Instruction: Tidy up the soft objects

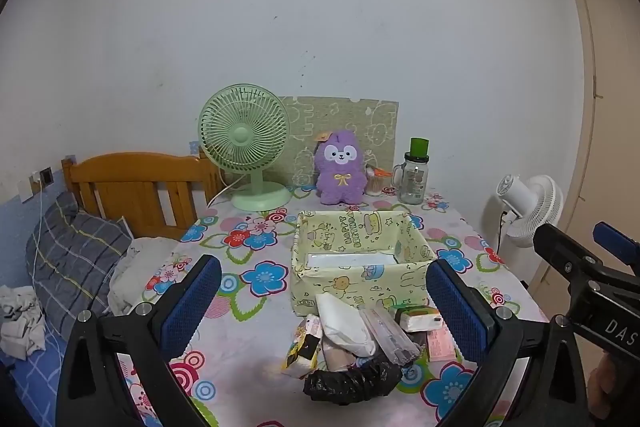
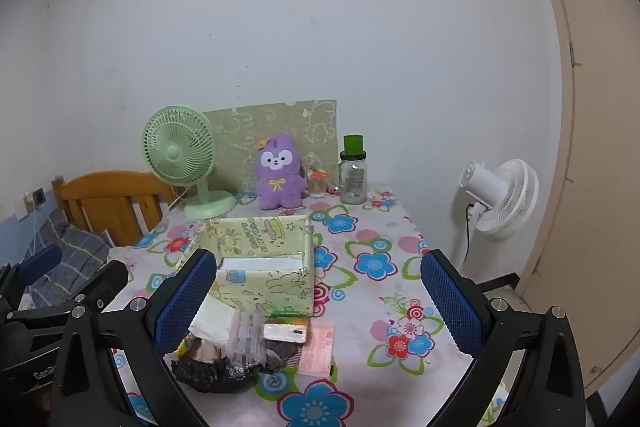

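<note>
A pile of soft packets lies on the flowered table: a white tissue pack [image 1: 345, 323] [image 2: 211, 319], a clear plastic sleeve [image 1: 390, 335] [image 2: 246, 337], a crumpled black bag [image 1: 352, 381] [image 2: 210, 375], a green-topped tissue pack [image 1: 418, 317] and a pink packet [image 1: 440, 345] [image 2: 318, 349]. Behind it stands an open yellow-green cartoon box [image 1: 408, 233] [image 2: 268, 227]. A purple plush [image 1: 341, 167] [image 2: 279, 171] sits at the back. My left gripper [image 1: 326, 311] is open above the pile. My right gripper [image 2: 318, 301] is open, to the pile's right.
A green desk fan [image 1: 245, 147] [image 2: 179, 151], a glass jar with green lid [image 1: 414, 175] [image 2: 353, 171] and a small cup [image 1: 376, 181] line the back. A bed with wooden headboard [image 1: 136, 183] lies left. A white standing fan [image 1: 528, 205] [image 2: 500, 199] and a door [image 2: 592, 107] are right.
</note>
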`<state>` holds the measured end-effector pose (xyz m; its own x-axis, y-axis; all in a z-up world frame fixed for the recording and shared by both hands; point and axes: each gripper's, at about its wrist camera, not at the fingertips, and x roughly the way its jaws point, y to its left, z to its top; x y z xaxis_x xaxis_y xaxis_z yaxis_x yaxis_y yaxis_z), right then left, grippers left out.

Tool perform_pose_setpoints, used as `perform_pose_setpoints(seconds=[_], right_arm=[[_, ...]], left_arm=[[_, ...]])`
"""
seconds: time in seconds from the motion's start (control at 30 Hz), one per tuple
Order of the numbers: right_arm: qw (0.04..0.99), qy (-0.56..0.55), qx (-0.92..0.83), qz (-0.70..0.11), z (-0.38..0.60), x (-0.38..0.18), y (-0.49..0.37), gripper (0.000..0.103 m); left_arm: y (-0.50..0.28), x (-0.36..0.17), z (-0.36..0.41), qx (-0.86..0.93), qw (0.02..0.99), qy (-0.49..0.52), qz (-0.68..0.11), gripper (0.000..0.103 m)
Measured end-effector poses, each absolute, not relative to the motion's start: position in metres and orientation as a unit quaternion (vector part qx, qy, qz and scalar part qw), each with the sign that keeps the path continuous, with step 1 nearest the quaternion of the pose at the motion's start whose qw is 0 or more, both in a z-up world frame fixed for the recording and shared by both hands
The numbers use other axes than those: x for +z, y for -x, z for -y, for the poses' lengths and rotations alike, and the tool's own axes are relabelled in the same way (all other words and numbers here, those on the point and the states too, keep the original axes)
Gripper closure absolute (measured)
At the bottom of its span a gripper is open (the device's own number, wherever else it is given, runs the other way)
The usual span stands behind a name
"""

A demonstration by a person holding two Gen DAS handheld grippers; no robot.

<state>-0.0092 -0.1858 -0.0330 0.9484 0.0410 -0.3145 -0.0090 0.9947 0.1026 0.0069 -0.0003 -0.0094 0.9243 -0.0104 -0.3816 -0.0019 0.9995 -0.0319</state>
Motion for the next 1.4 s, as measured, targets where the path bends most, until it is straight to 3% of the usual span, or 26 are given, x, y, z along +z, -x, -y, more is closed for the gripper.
perform_pose_setpoints(seconds=[1.4], right_arm=[[0.987,-0.051,0.014,-0.153,0.1856,-0.0277,0.0141,0.0]], left_arm=[[-0.0056,-0.007,-0.002,0.002,0.982,0.011,-0.19,0.0]])
